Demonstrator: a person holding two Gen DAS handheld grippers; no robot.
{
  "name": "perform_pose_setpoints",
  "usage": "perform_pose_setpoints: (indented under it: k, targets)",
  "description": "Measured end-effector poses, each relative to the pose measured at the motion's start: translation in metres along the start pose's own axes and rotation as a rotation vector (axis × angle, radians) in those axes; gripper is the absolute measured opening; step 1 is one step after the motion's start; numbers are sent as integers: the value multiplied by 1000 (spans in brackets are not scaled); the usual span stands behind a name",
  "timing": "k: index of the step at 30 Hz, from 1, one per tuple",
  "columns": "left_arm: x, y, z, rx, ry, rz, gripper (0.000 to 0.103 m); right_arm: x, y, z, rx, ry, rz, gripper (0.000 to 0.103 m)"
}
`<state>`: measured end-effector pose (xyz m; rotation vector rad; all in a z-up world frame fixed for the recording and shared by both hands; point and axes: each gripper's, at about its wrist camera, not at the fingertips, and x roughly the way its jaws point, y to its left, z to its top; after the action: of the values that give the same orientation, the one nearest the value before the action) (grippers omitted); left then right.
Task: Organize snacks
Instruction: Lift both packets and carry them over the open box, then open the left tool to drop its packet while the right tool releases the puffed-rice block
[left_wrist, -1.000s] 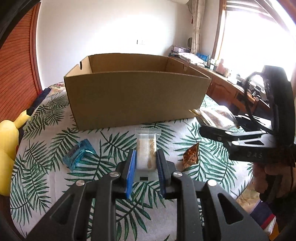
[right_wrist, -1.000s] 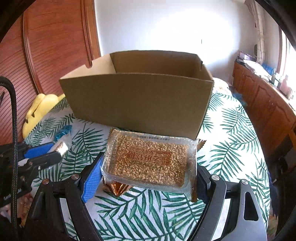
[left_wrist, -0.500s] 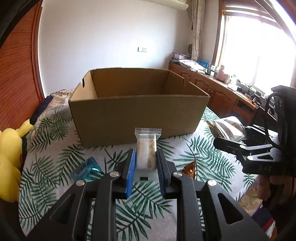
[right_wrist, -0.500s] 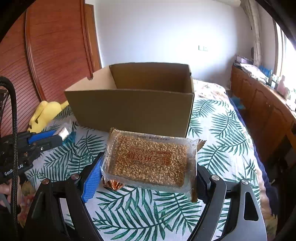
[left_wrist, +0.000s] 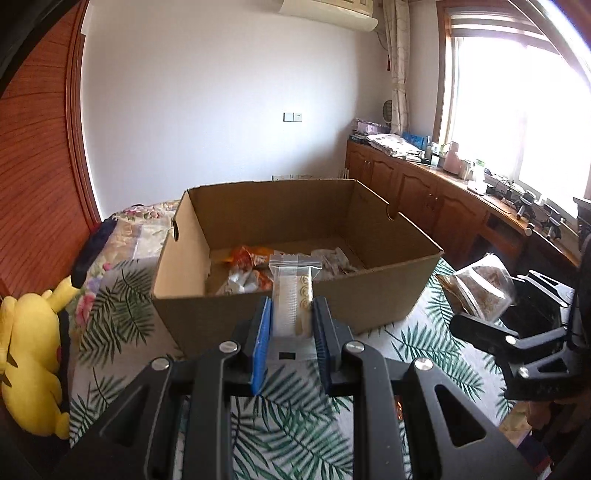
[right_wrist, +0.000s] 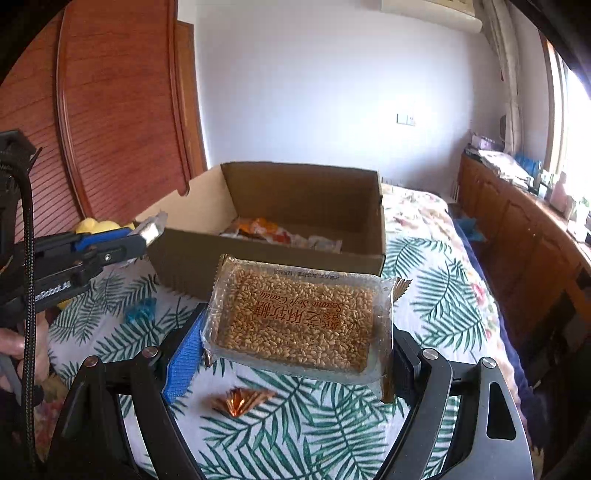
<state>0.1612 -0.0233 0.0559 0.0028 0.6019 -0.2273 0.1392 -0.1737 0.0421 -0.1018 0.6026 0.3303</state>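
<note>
Cardboard box (left_wrist: 280, 306): open-topped, standing on the palm-leaf bedspread (left_wrist: 295, 435), with cut-out handle notches in its side walls.
Inside the box: a few wrapped snacks (left_wrist: 251, 266) lie on the bottom, orange and silvery packets among them; exact kinds are hard to tell.
Left gripper (left_wrist: 291, 325): jaws pinched tight on a small clear biscuit packet (left_wrist: 293, 295), which stands upright between the blue pads (left_wrist: 263, 332), held in the air in front of the box's near wall.
Right gripper (right_wrist: 295, 354): jaws set wide and clamped on the two short ends of a sesame candy pack (right_wrist: 299, 321), held flat and level above the bedspread, just short of the box.
Sesame candy pack, seen from the left: it shows at the right edge, beside the box's near right corner, well clear of the biscuit packet.
Loose on the bedspread: a copper foil wrapper (right_wrist: 242, 400) beneath the right gripper, and a small blue wrapped piece (right_wrist: 142, 310) to its left.
Yellow plush toy (left_wrist: 29, 358): lying at the left edge of the bed, apart from the box.
Person's hand (right_wrist: 18, 343): gripping the left gripper's handle, partly in view.
</note>
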Motion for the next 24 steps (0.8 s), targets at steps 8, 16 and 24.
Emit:
perform_pose_setpoints:
  k: [8,16,24]
  targets:
    - [20,8,16,4,12,39,20,3,4,19,-20,-32,17,86]
    - [40,16,24,6,41,23,20,14,7,35,-44,-54,41,86]
    - [59,29,29,-11,68,41,20,31,6,43,-40,-52,48,86]
